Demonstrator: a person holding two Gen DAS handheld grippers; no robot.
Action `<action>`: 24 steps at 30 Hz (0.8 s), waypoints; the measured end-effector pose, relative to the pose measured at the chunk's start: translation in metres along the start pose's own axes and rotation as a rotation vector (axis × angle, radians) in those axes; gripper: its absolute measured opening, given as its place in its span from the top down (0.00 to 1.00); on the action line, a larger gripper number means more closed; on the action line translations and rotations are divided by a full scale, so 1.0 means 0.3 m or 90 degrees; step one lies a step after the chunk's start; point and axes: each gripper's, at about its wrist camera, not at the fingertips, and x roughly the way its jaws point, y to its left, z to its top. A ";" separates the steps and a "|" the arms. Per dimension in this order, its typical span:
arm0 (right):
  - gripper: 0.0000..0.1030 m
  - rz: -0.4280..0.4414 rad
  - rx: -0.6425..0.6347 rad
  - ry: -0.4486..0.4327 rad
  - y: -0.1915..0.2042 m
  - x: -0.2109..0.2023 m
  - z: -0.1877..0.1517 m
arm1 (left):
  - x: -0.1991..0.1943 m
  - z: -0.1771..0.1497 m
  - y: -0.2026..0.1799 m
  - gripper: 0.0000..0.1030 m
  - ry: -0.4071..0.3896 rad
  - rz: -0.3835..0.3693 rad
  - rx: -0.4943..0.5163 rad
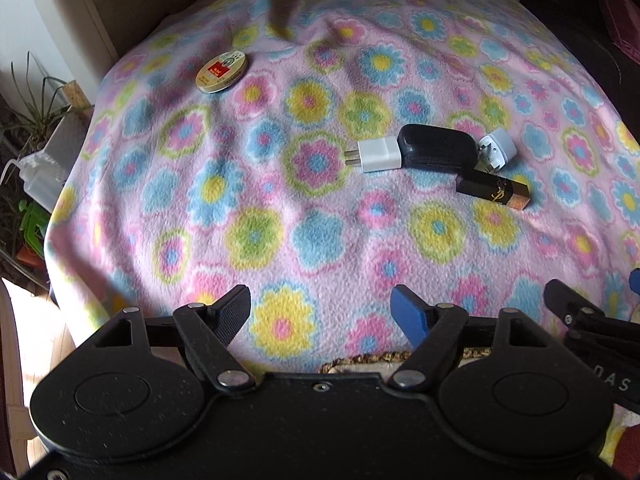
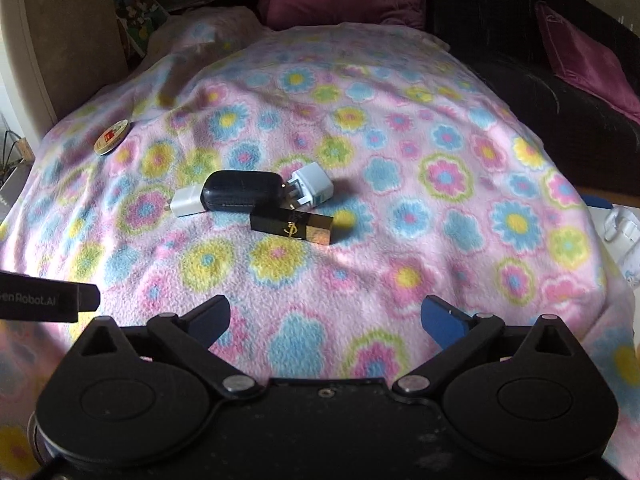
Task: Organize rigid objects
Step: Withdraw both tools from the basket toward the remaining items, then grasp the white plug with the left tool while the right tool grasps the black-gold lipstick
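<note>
While both grippers hang empty over the flowered pink fleece blanket (image 2: 400, 280), nothing grasped yet. Left gripper (image 1: 322, 314) released, jaws spread wide; right gripper (image 2: 326, 318) likewise released, jaws wide apart. Cluster of rigid objects ahead: glossy black rounded case (image 2: 240, 194), white plug adapter (image 2: 186, 202) touching its left end, pale blue-white plug adapter (image 2: 312, 188) at its right end, black-and-gold square lipstick tube (image 2: 292, 226) just in front, touching or nearly so. From right gripper: cluster straight ahead, slightly left of centre. From left gripper: same cluster (image 1: 438, 148) ahead and off to the right. Lipstick long axis roughly crosswise to right gripper's fingers, closest of the cluster, so probably the easiest first pick for the right side, jaws closing across the short width after a wrist turn. Round yellow tin with red label (image 1: 222, 70) lying apart, far ahead-left of left gripper, nearer that side.
</note>
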 end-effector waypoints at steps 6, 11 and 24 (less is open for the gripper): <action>0.02 0.023 0.020 0.031 0.026 0.094 0.042 | 0.033 0.046 0.001 0.29 -0.007 -0.004 0.001; 0.09 0.037 0.051 0.030 0.050 0.178 0.103 | 0.074 0.089 0.028 0.29 -0.007 -0.007 -0.012; 0.64 0.022 0.079 0.062 0.077 0.408 0.238 | 0.174 0.205 0.058 0.21 -0.012 -0.034 -0.016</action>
